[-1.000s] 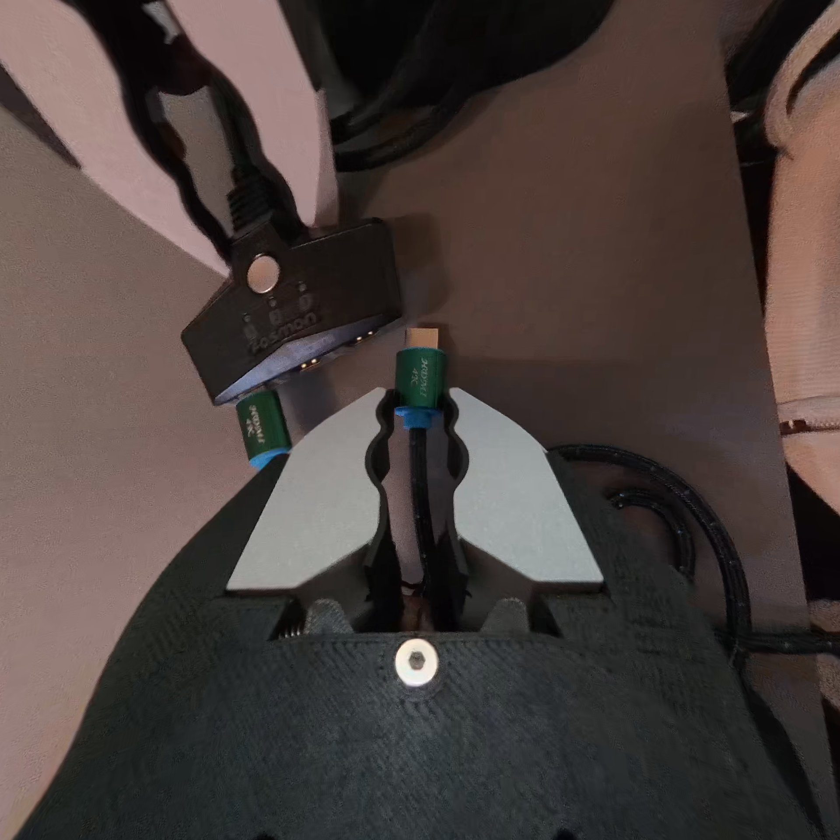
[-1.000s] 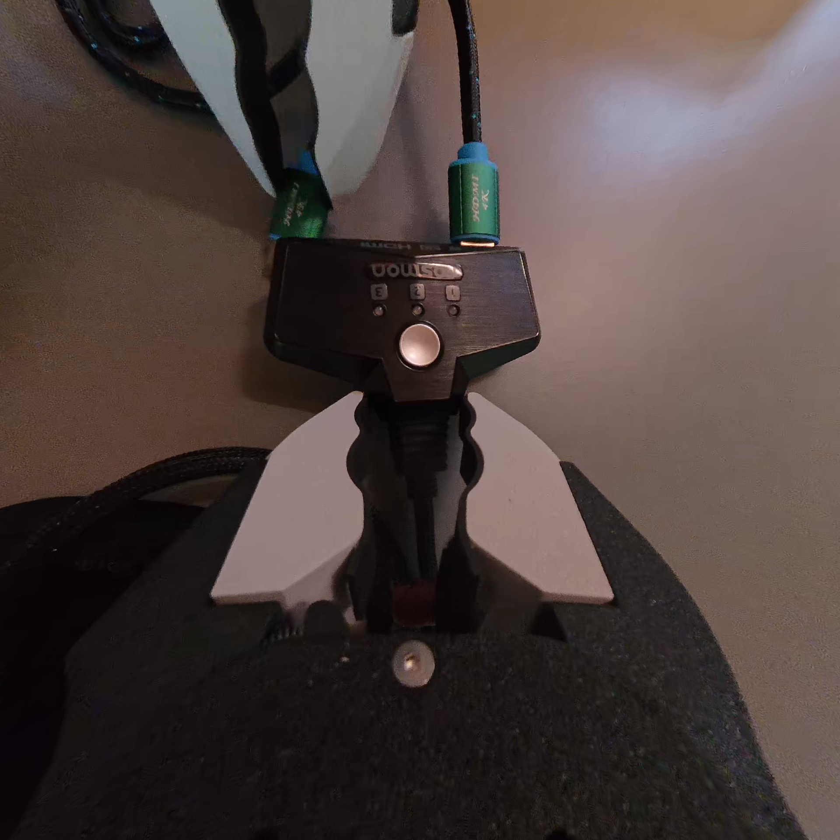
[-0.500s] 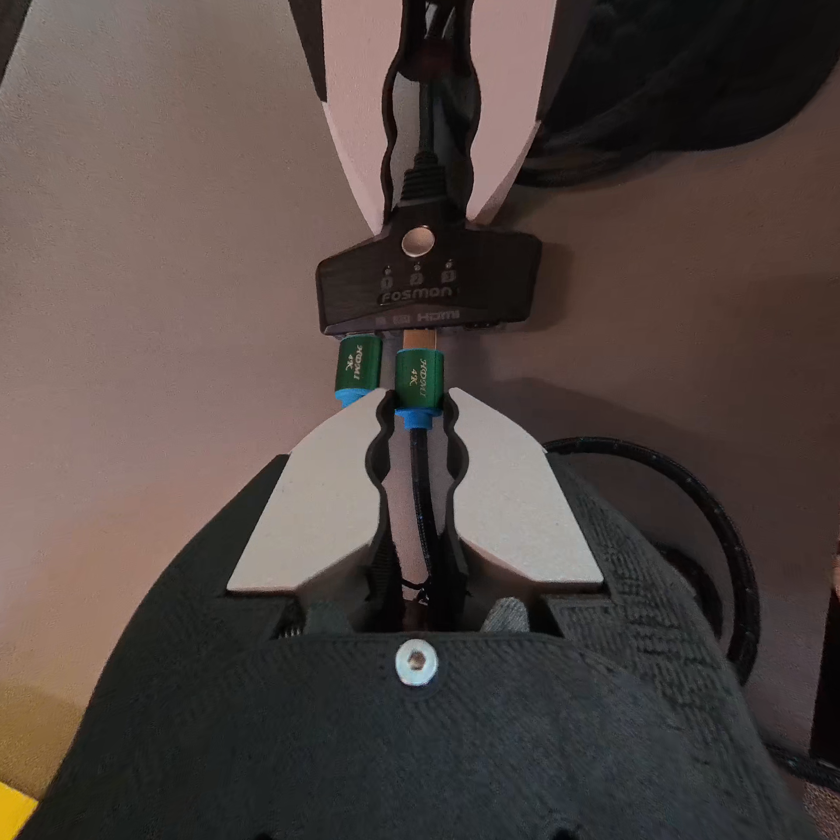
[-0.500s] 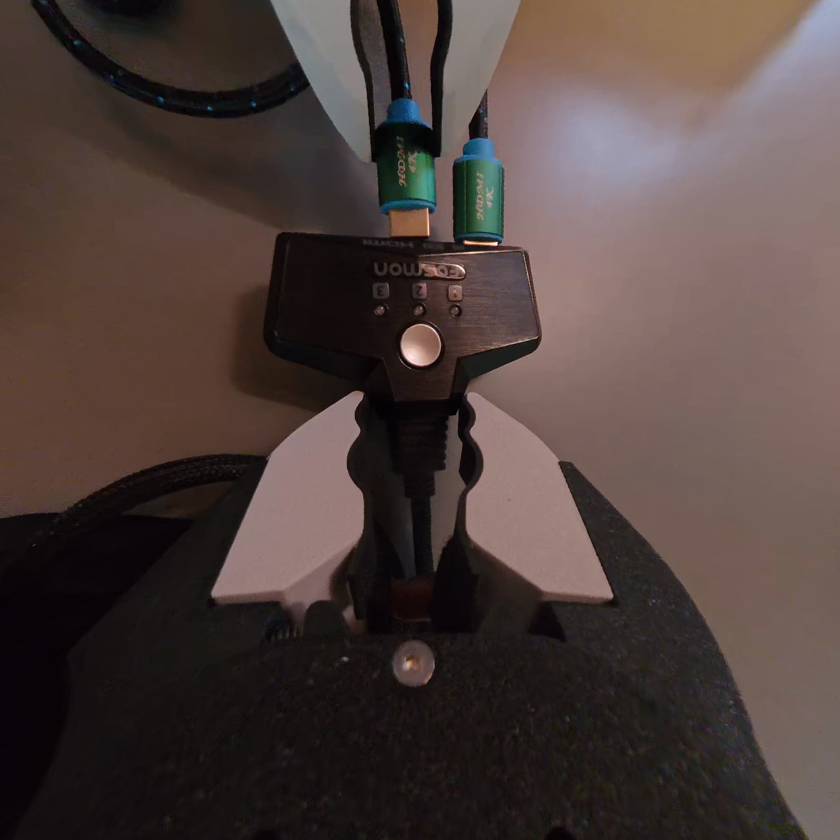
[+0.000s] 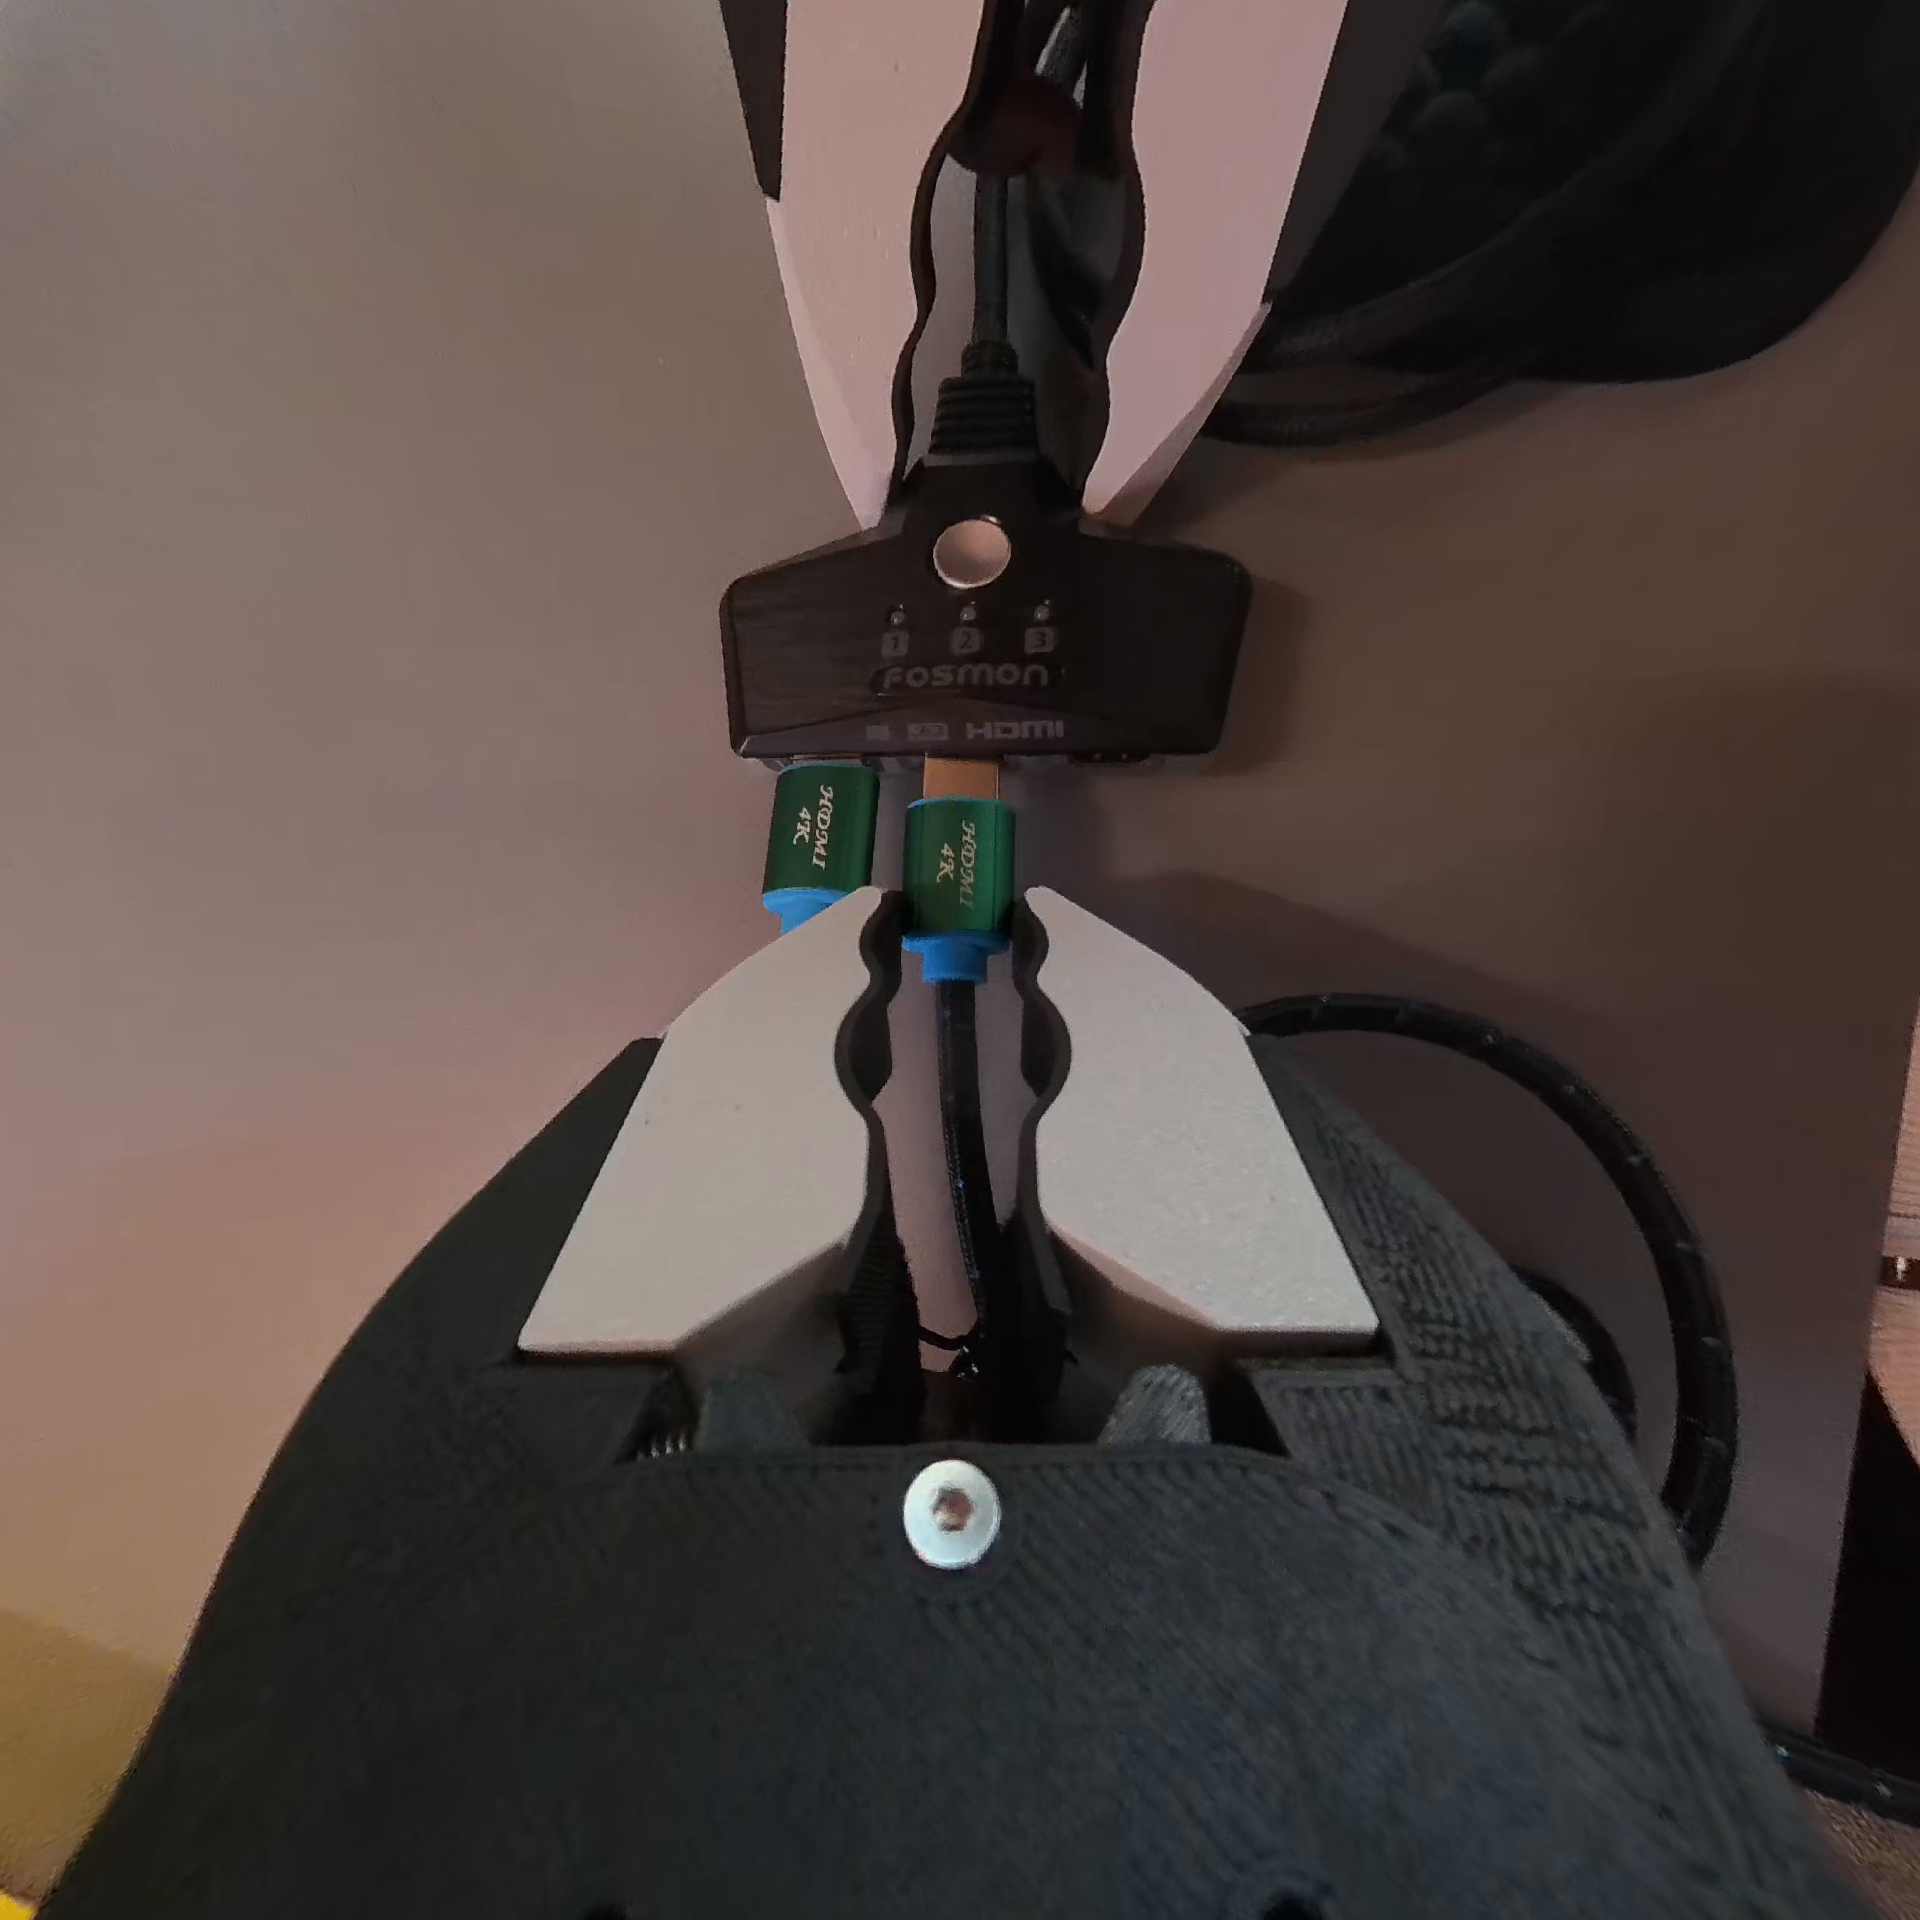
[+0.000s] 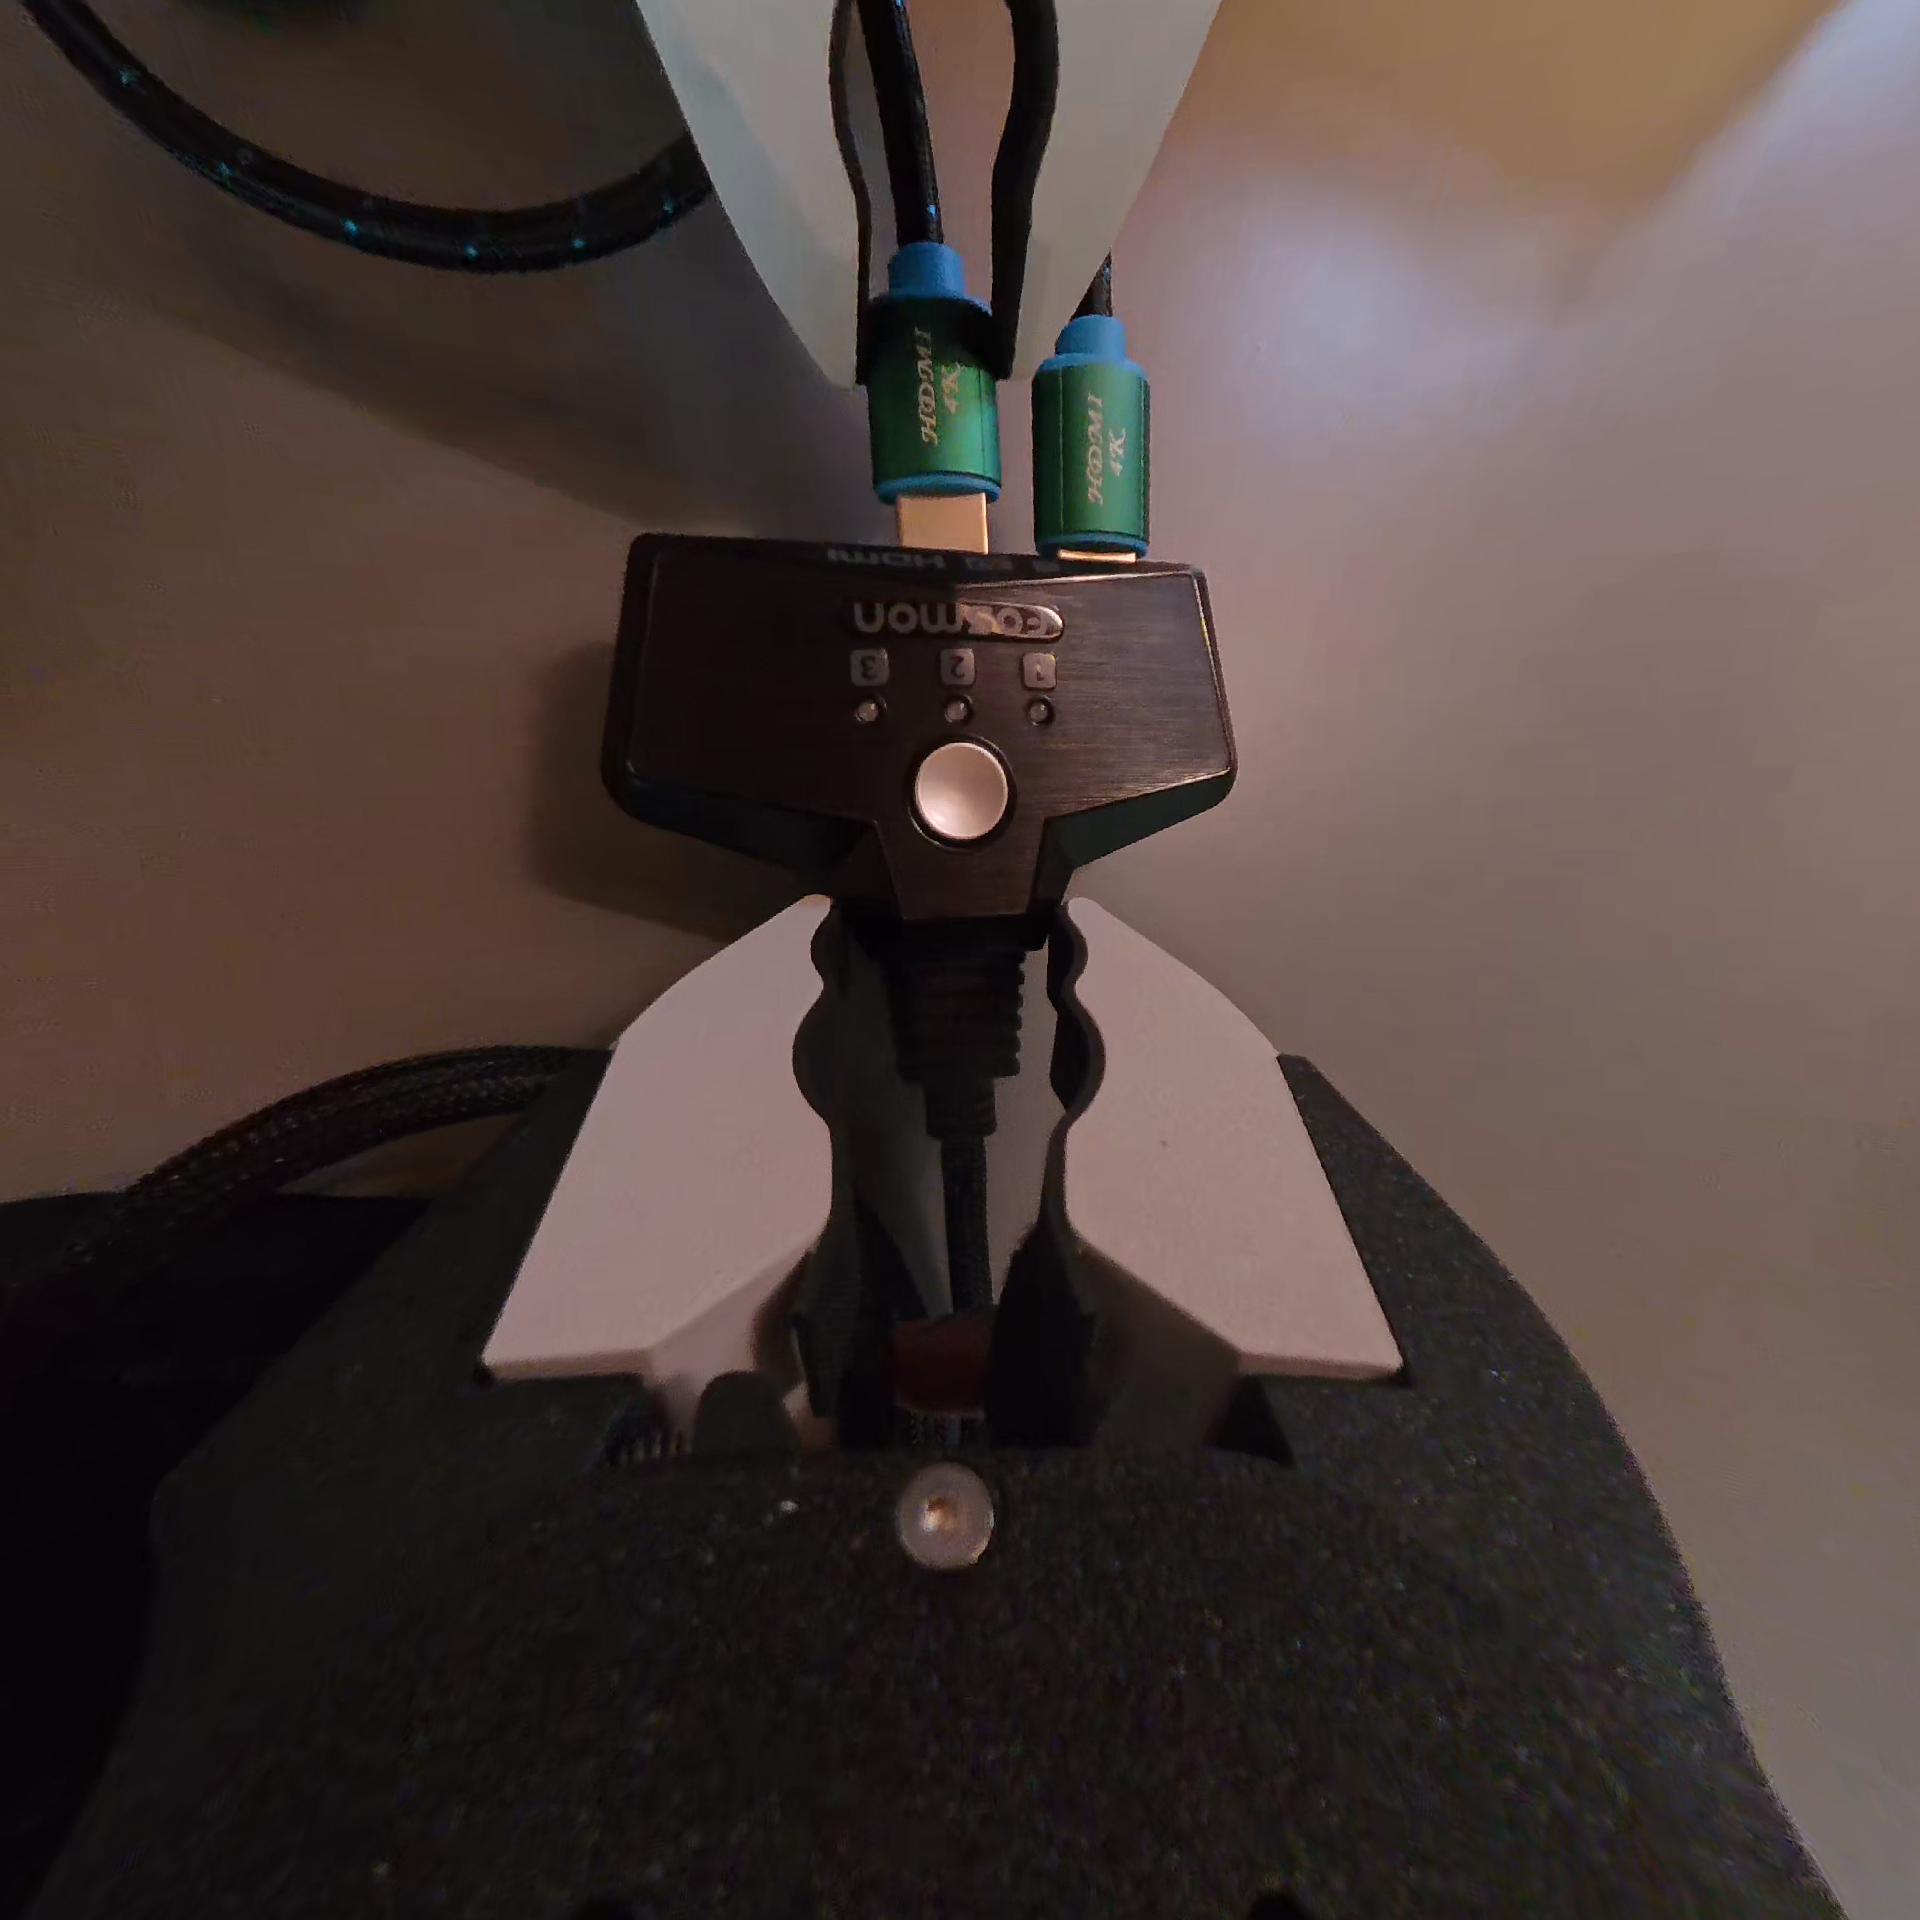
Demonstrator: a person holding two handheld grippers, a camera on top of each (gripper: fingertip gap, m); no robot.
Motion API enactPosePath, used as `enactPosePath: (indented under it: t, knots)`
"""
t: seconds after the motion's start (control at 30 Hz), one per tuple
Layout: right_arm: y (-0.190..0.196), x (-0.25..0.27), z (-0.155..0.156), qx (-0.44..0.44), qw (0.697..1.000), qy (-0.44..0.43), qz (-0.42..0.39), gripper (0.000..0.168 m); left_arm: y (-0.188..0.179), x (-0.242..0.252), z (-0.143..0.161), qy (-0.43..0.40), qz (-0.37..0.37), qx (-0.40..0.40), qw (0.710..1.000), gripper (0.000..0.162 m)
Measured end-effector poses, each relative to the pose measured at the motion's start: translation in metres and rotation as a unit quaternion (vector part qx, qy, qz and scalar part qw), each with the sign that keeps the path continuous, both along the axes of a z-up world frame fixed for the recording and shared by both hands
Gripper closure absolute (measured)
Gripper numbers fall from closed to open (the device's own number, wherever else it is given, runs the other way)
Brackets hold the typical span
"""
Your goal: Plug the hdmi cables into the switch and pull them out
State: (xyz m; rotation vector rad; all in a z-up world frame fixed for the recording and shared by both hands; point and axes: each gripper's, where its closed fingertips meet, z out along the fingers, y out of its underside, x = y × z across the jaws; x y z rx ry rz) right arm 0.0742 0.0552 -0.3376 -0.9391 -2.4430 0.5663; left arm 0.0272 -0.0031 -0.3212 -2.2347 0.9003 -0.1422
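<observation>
Left gripper (image 5: 951,920): we see its jaws pinching the second plug (image 5: 957,868) at the blue collar, with the braided cable (image 5: 961,1122) running back between them.
Right gripper (image 6: 951,914): its jaws are pressed onto the ribbed neck at the rear of the switch (image 6: 920,686), whose body lies just ahead of the tips on the table (image 6: 1507,727).
Second plug: its gold tip stands straight ahead of the left jaws, at the mouth of the middle port; we cannot tell whether it has begun to enter, but most of the tip is still exposed.
First plug (image 5: 821,836): seated in the outer port, just beside the left jaw tip and touching nothing else that we can see.
Third port: empty, on the far side of the held plug.
Step in hand: we judge this to be the insertion of the second cable, with one done and one port still to fill before any pulling out.
Next move: we judge it calls for a straight push along the jaw axis while the right gripper braces the switch.
Caution: a slight tilt could jam the tip on the port edge.
</observation>
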Motion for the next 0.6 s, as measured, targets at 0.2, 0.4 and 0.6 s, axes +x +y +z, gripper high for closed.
enactPosePath:
  t: [0.2, 0.4, 0.6]
  knots:
    - [-0.0010, -0.0018, 0.0001, -0.002, 1.000, 0.008, 0.000, 0.130, -0.0004, 0.0015, -0.0003, -0.027, 0.004, -0.014, 1.000, 0.141]
    - [0.0015, -0.0034, 0.0010, 0.018, 1.000, 0.020, 0.003, 0.130, 0.0038, 0.0018, -0.0010, -0.026, 0.010, -0.013, 1.000, 0.142]
    - [0.0013, -0.0059, 0.0022, 0.046, 0.998, 0.026, 0.015, 0.131, 0.0083, 0.0046, -0.0001, 0.023, -0.011, 0.018, 1.000, 0.143]
